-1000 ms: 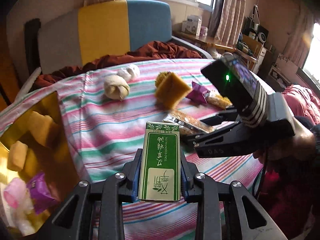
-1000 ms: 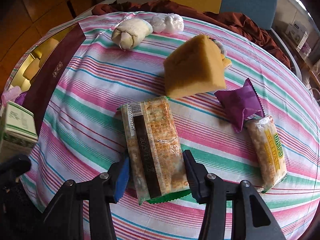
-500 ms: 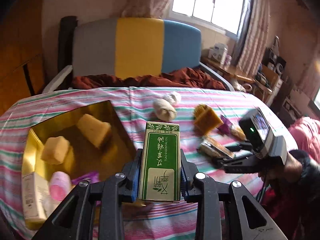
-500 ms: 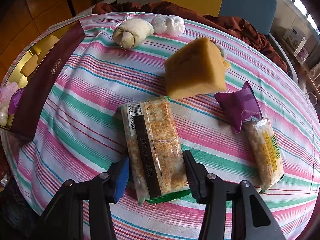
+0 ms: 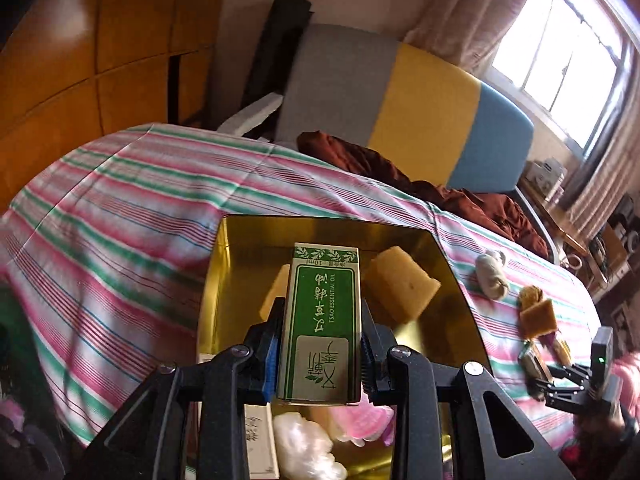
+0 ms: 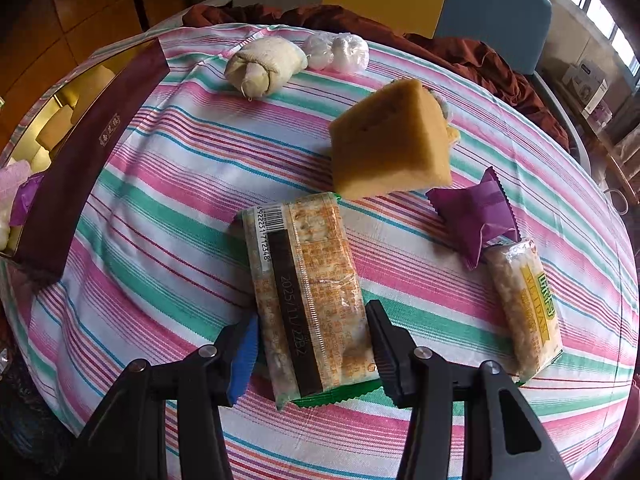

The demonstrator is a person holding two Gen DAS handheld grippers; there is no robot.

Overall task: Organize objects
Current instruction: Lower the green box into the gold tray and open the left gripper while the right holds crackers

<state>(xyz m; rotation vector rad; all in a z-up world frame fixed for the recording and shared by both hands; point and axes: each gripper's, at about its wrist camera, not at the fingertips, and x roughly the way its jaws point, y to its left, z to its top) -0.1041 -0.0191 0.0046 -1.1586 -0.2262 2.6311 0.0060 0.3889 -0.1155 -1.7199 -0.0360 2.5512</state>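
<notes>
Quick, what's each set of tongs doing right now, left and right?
Left tongs: shut on the green box.
Right tongs: shut on the cracker packet.

Black plastic tongs fill the foreground of both wrist views. The left gripper (image 5: 320,352) has angular, open-framed arms fastened with silver screws, a blue pad on its left finger and a black ribbed pad on its right. The right gripper (image 6: 312,348) matches it: blue pad left, black pad right, silver screws behind each. Seen from the left tongs, its rear housing shows a small green light.
</notes>
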